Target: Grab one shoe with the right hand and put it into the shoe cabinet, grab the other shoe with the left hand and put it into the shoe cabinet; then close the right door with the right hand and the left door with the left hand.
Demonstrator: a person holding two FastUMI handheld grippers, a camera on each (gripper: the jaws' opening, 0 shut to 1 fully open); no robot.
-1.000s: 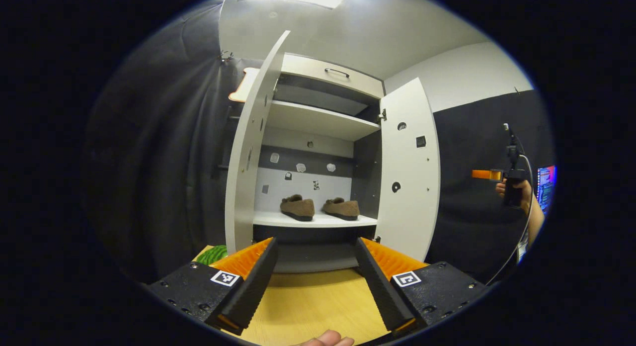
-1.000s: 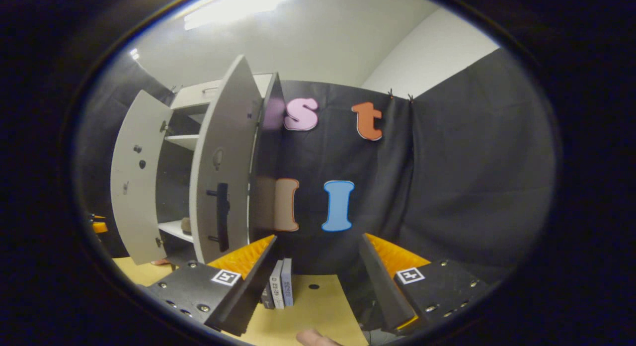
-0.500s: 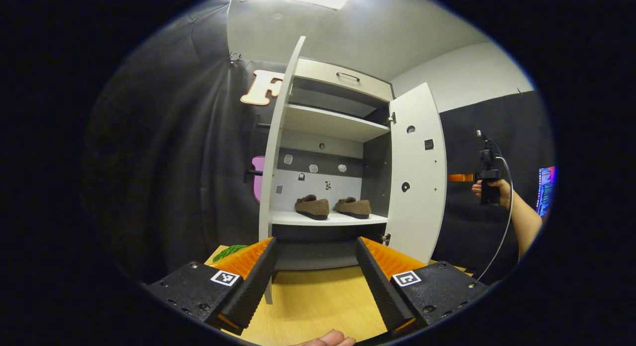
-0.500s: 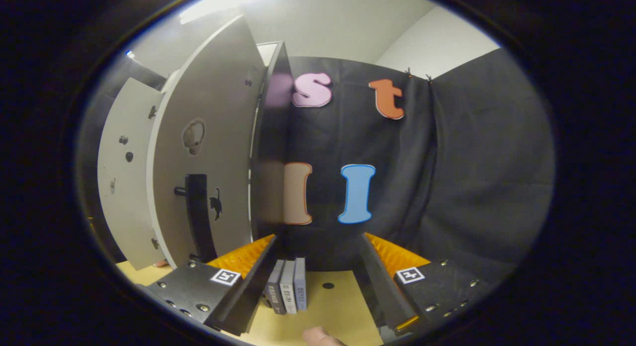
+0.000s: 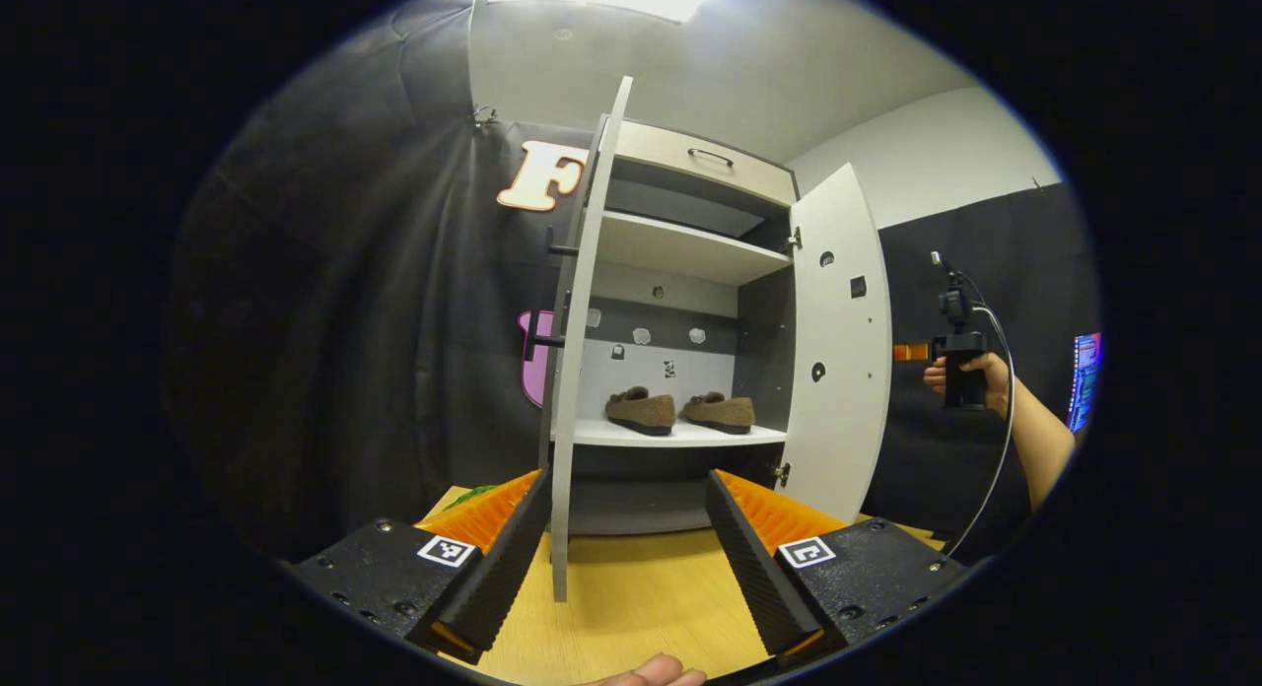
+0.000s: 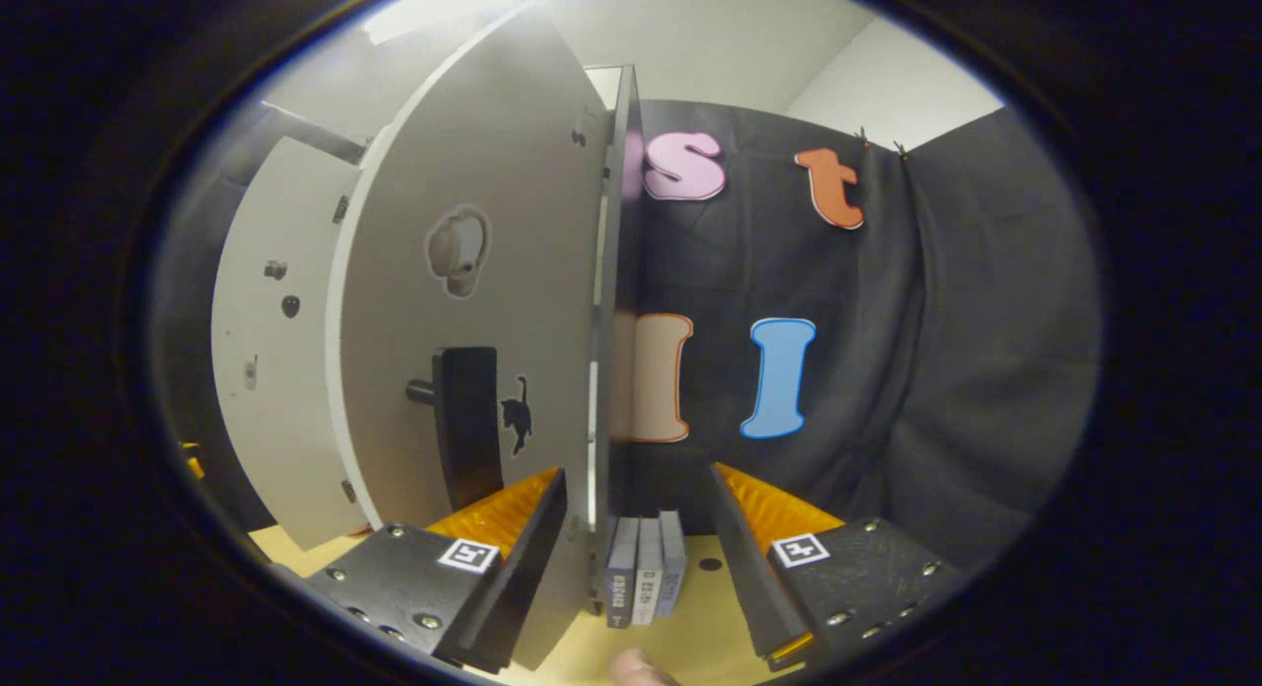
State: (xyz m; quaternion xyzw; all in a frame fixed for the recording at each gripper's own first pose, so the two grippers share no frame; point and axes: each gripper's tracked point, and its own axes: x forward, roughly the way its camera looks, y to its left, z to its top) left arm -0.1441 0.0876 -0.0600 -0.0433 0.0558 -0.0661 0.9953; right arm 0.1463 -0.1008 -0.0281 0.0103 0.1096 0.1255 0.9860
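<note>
Now both shoes (image 5: 641, 411) (image 5: 721, 412) sit side by side on the lower shelf (image 5: 680, 435) of the cabinet (image 5: 690, 272), so the step in hand is judged to be door closing. Left to right in the left gripper view: the left gripper (image 5: 626, 558), jaws apart and empty, hangs over the front edge of the tabletop (image 5: 631, 597); the left door (image 5: 582, 371) stands edge-on just ahead of its left finger, handle (image 5: 537, 336) on the far face; the open cabinet follows; the right door (image 5: 838, 371) is swung wide, and beyond its outer face a hand (image 5: 971, 376) holds the other gripper.

In the right gripper view, the right gripper (image 6: 636, 558) is likewise spread and empty. The right door's outer face, with its dark handle (image 6: 463, 425), lies left of and just ahead of the left finger, long axis upright; its hinge edge runs between the fingers. Books (image 6: 646, 578) stand on the tabletop below. The right gripper is nearer this door; closing probably calls for a push on that face toward the cabinet.
</note>
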